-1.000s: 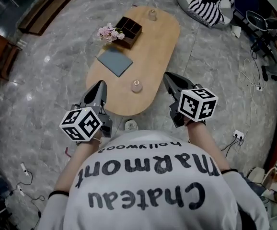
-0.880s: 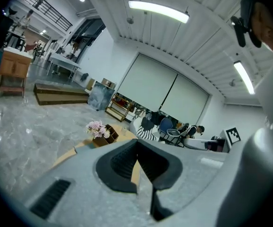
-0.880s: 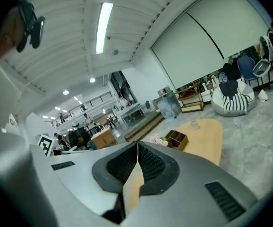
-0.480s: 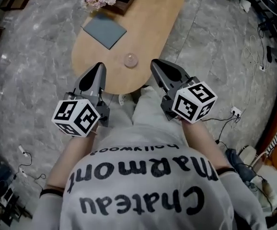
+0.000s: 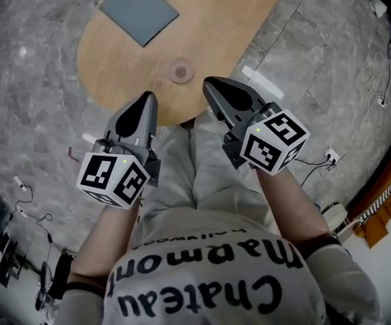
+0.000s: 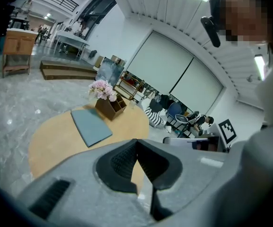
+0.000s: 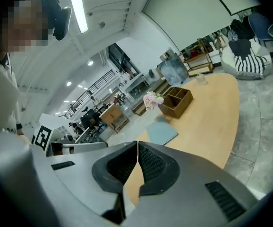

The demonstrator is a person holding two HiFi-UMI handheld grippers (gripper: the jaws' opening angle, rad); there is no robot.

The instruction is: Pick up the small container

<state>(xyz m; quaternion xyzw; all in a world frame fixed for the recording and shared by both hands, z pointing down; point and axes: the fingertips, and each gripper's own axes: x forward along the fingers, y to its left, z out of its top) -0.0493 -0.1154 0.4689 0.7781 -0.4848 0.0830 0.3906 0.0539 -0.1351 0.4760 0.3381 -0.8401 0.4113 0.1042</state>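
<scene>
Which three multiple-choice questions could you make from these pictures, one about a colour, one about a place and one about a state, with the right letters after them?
1. What colour is the mat?
A red
B yellow
C blue-grey

2. Where does the small container stand?
A on the mat
B on the bare wood of the table
C on the floor

3. How do the jaws of the left gripper and the right gripper stand?
A both shut, with nothing in them
B both wide open
C the left shut on the container

Answers:
1 C: the mat looks blue-grey in all three views.
2 B: the head view shows it on wood, apart from the mat.
3 A: each gripper view shows its jaws together with nothing between them.
</scene>
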